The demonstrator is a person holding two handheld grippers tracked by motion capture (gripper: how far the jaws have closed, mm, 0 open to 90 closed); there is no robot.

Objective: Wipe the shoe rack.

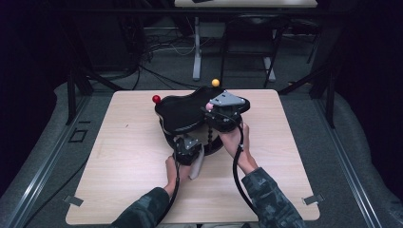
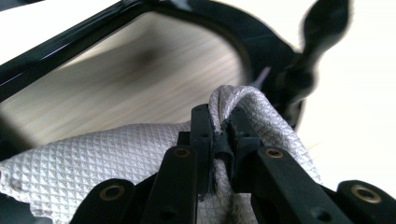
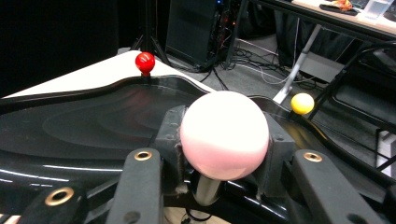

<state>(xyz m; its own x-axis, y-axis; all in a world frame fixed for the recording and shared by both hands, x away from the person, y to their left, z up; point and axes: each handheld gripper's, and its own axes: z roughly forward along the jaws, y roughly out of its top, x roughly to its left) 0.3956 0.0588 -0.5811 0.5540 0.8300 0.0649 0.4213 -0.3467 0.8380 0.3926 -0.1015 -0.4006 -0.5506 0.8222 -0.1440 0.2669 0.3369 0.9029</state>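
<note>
A glossy black tray-shaped stand sits at the table's far middle, with a red ball, a yellow ball and a pink ball on its rim. My right gripper is shut on the pink ball, whose stem shows below it between the jaws. The tray surface spreads behind it, with the red ball and yellow ball beyond. My left gripper is at the stand's near side, shut on a fold of pale textured cloth. The cloth hangs by my left hand.
The wooden table has bare room on the left and right and along its front edge. A black curved frame and a wavy black post of the stand are close ahead of the left gripper. Cables and desk legs lie beyond the table.
</note>
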